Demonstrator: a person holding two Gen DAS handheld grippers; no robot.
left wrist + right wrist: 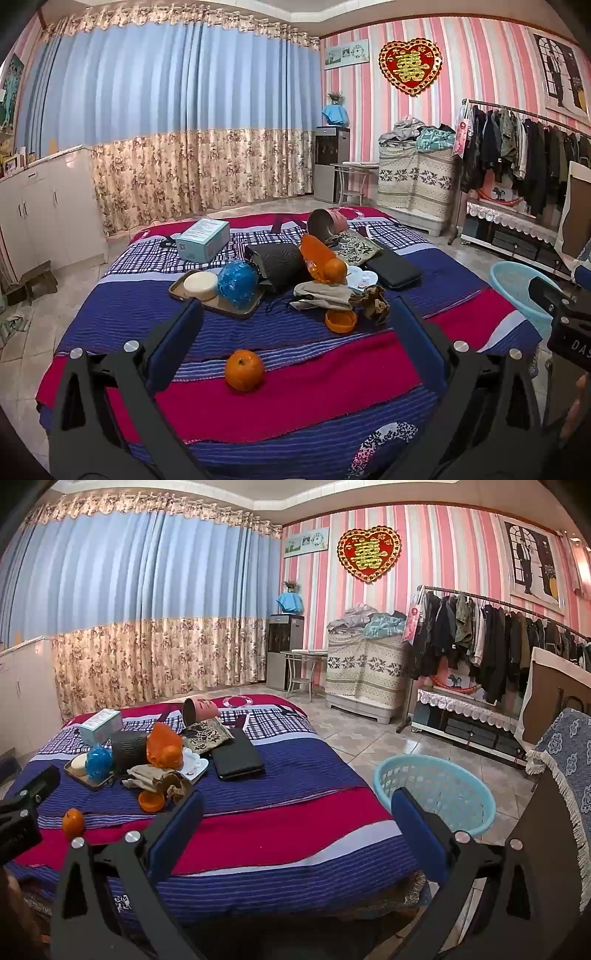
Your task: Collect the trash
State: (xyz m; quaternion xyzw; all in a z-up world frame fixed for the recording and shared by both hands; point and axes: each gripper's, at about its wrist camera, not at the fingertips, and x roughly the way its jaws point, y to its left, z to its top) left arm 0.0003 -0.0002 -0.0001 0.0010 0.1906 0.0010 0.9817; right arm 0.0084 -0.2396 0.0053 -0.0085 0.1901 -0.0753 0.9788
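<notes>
Only the left wrist view showed the white cabinets [48,206] along the far left wall and took in the whole clutter head on, while the right wrist view alone showed the pale blue plastic laundry basket [436,794] in full, standing on the tiled floor [354,738] just beside the bed's right edge, and a blue patterned fringed cloth [565,775] at the near right. The left gripper [293,314] hung over the near part of the bed with its jaws spread wide and nothing between the blue pads; the right gripper [295,805] was likewise spread wide and empty, over the bed's near right corner. A loose orange fruit [244,370] lay alone on the red band of the striped blue-and-red bedspread [332,384], near the left gripper. Farther back sat the pile: a crumpled brown paper wad [373,301] touching a beige cloth [325,293], an orange plastic lid [340,321] just in front, a blue crinkled plastic ball [237,282] and a white round puck [201,285] on a dark tray [221,308], a pale teal cardboard box [202,239], and a tipped pink can [327,223]. Behind stood blue and floral curtains [166,122], pink striped wallpaper [443,554] with a red heart ornament [369,552], and a rack of dark clothes [480,635].
</notes>
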